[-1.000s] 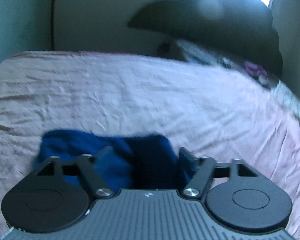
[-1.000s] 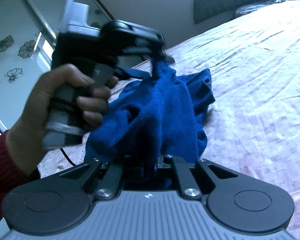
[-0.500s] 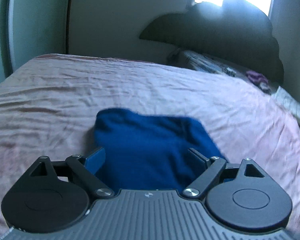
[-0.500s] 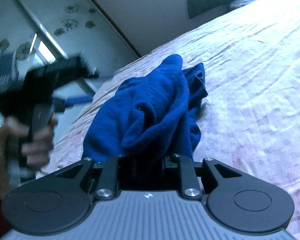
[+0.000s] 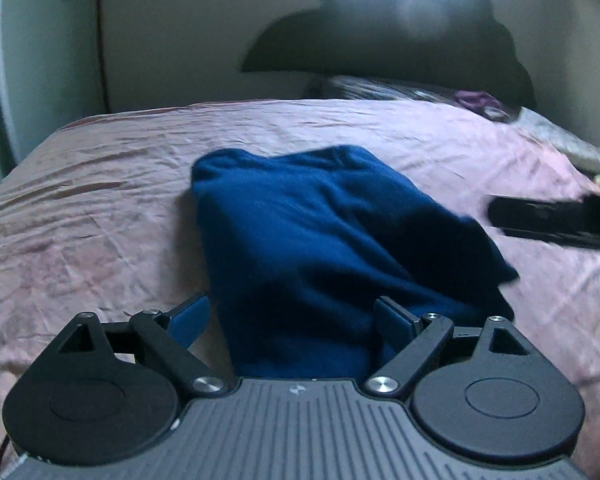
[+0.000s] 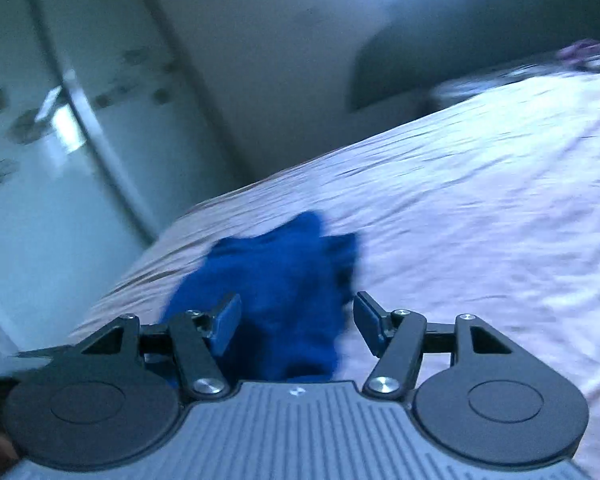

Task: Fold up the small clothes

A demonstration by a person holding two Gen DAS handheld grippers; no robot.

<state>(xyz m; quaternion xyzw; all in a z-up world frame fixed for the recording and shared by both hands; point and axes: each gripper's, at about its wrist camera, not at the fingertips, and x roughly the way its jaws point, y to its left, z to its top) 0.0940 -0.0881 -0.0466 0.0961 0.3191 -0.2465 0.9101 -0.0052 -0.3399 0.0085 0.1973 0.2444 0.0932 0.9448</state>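
Observation:
A small dark blue garment [image 5: 320, 240] lies in a loose heap on the pink bedsheet [image 5: 100, 220]. My left gripper [image 5: 296, 316] is open, its blue pads wide apart on either side of the cloth's near end. In the right wrist view the same blue garment [image 6: 276, 288] lies on the sheet [image 6: 480, 200] just ahead of my right gripper [image 6: 296, 320], which is open with nothing between its pads. The right gripper's dark body [image 5: 556, 222] shows at the right edge of the left wrist view.
A dark headboard [image 5: 400, 36] and pillows with a purple item [image 5: 476, 100] are at the far end of the bed. A mirrored wardrobe with flower prints [image 6: 40, 140] stands beyond the bed's left edge. The view is motion-blurred.
My right gripper has opened and let go of the blue garment, which has dropped onto the sheet. The left gripper let go earlier and has drawn back.

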